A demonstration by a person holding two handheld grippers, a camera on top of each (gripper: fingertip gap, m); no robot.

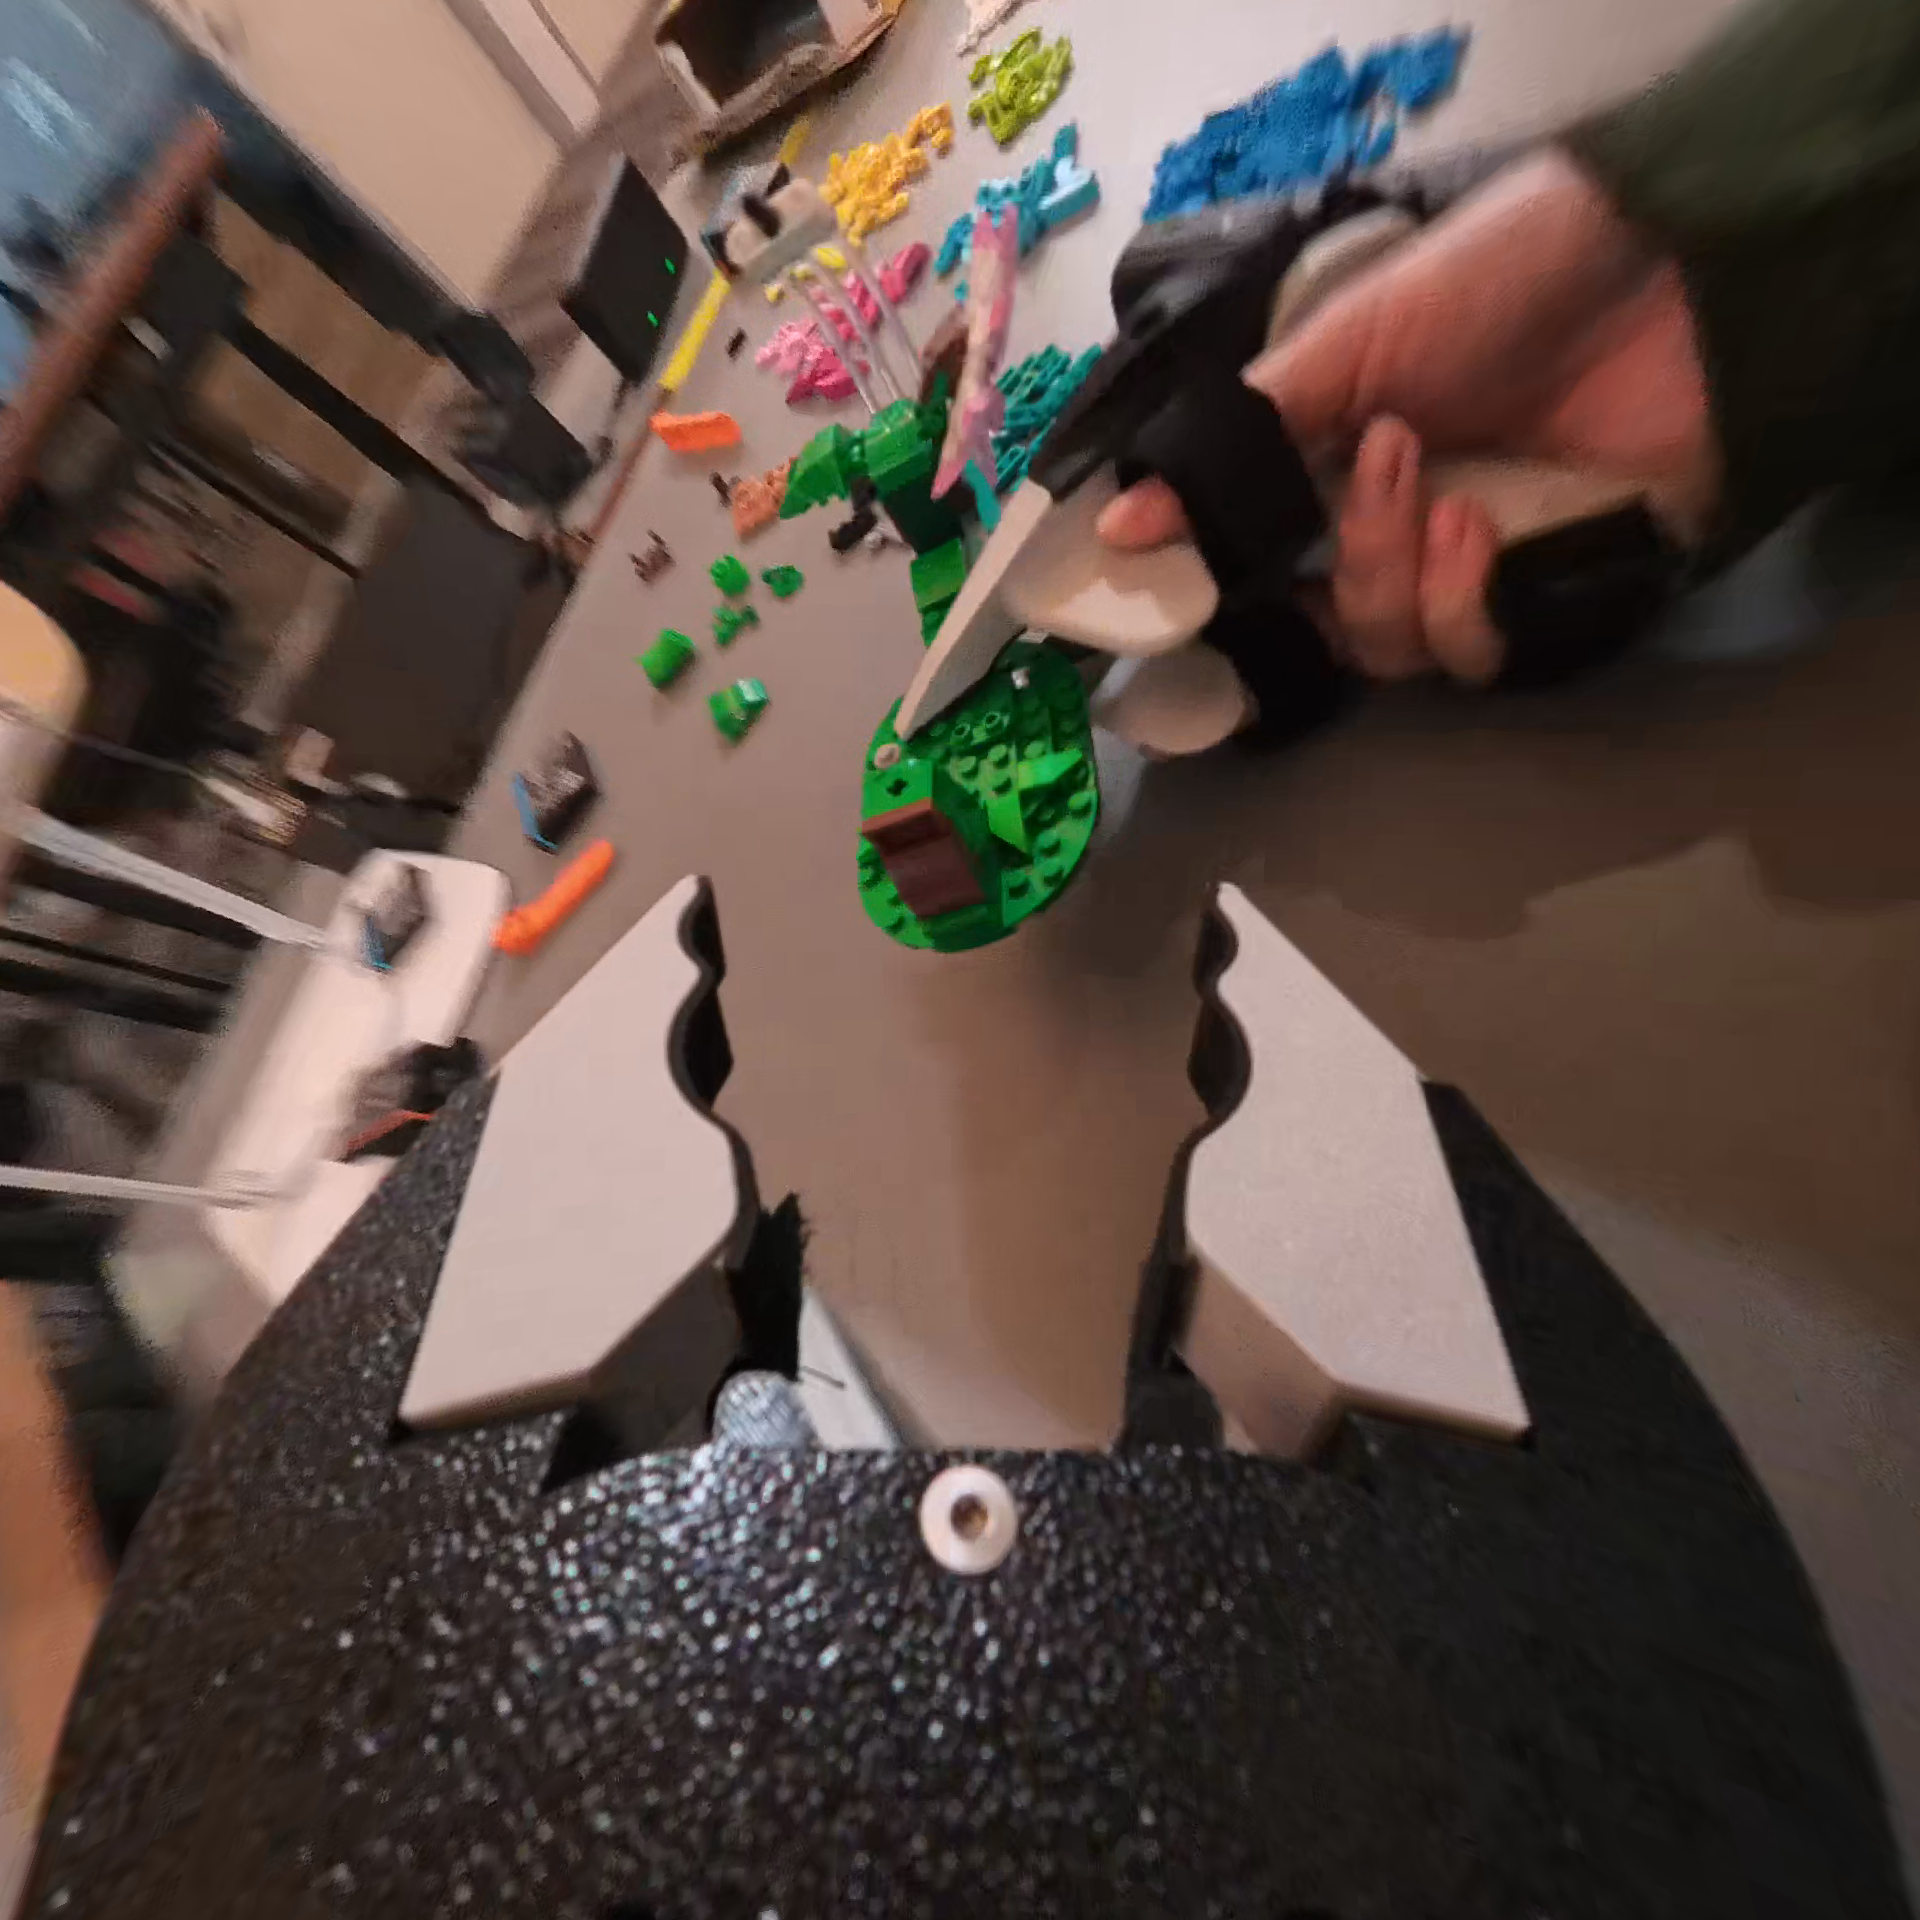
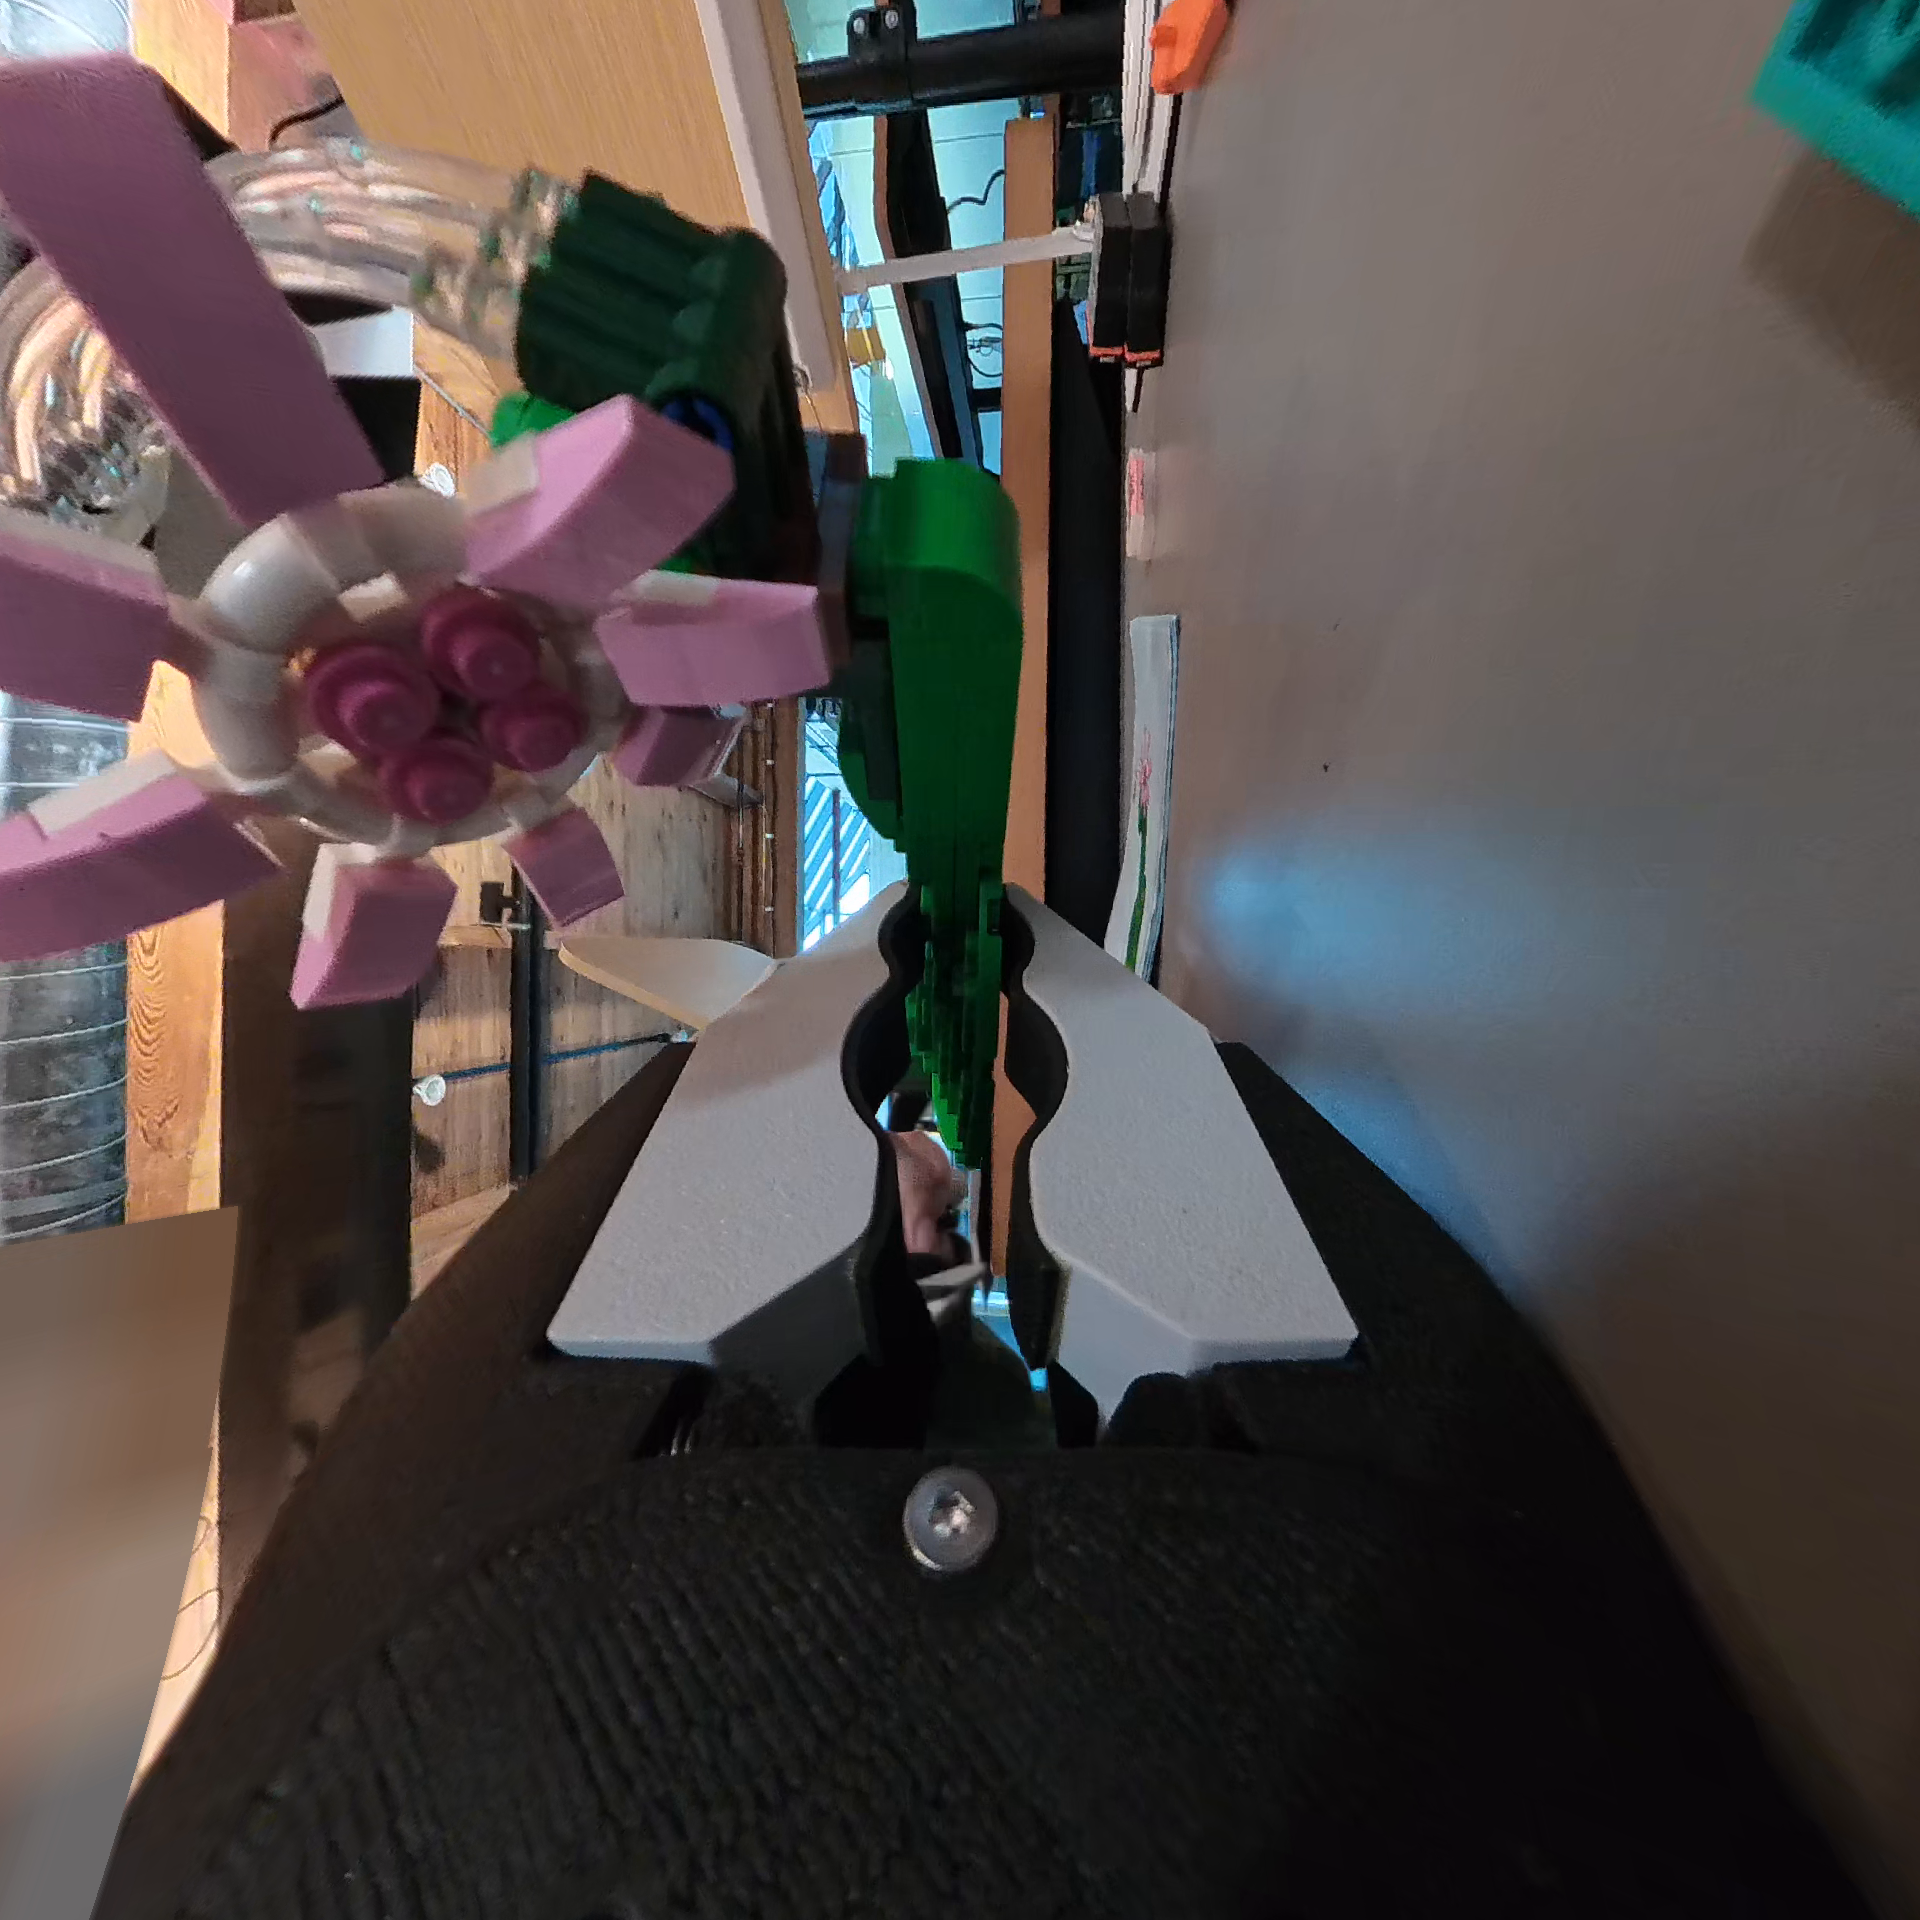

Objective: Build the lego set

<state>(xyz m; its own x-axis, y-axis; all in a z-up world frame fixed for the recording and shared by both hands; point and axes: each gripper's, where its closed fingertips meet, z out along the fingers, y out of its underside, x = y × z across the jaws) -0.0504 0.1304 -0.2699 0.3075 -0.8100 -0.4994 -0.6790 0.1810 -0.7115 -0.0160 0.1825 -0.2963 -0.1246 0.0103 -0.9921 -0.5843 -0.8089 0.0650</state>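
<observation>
Right tongs [image 2: 956,914] clamped on the green leaf [image 2: 940,665] of the flower build; pink bloom [image 2: 436,686] sits off to the side, stem w/ long axis running straight out ahead of the tips. Left tongs [image 1: 956,935] wide open, empty, hovering over the table [image 1: 1455,987]. Round green base [image 1: 977,821] lies directly ahead of left tongs, just past the tips, tilted up under the right tongs. Left is nearer its lower edge, so prob. left steadies the base.

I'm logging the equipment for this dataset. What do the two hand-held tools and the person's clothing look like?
Both tools, left and right, have pale grey wedge fingers with wavy black inner pads, on speckled black bodies with one central screw. The hand on the right tool emerges from a dark olive-green sleeve.
</observation>
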